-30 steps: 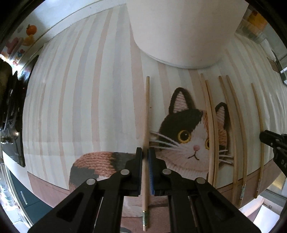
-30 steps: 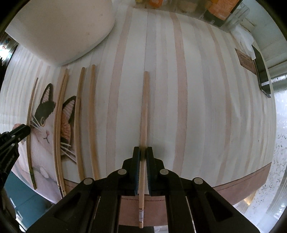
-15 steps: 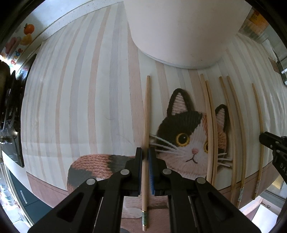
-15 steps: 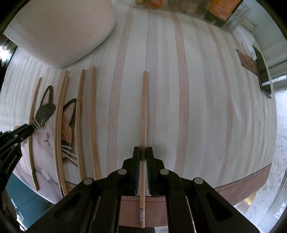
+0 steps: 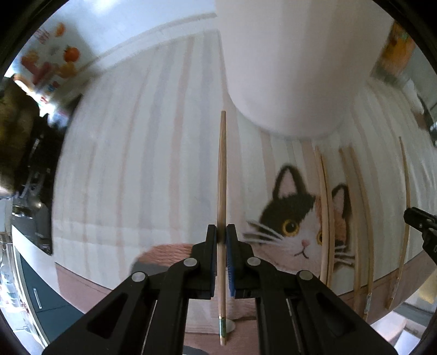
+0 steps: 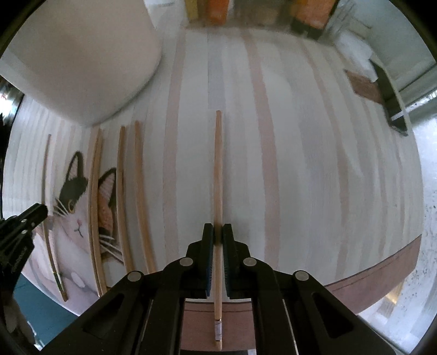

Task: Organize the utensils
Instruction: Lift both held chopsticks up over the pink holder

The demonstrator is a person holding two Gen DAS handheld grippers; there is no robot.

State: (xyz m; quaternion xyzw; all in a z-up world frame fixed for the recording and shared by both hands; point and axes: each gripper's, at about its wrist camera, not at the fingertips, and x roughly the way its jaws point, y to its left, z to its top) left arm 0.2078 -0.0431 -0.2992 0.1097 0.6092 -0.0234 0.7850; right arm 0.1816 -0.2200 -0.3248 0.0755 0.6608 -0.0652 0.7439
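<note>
With each gripper's fingers closed on one chopstick, left gripper (image 5: 221, 240) on chopstick (image 5: 222, 191) and right gripper (image 6: 217, 237) on its own (image 6: 217, 174), we judge both lifted off the surface (image 6: 300, 163), next move carrying them to the white holder (image 5: 286, 68).

Setting: a home kitchen or dining corner. Evidence as follows.

Table covering: striped cloth (image 6: 300, 169) in pale pink, grey and white, printed with a cartoon calico cat (image 5: 295, 218).

Tableware: wooden chopsticks (image 6: 139, 196) laid in a row on the cloth; a large white cylindrical container (image 5: 286, 68) standing at the far edge.

Background, left wrist view: a white panel with colourful fruit-patterned stickers or magnets (image 5: 52, 65), possibly a refrigerator door, though blurred; dark-fronted cabinet with handle (image 5: 35, 295) below.

Background, right wrist view: orange and yellow packages (image 6: 215, 11) along the far side; frosted window glass (image 6: 420, 245) at right.
</note>
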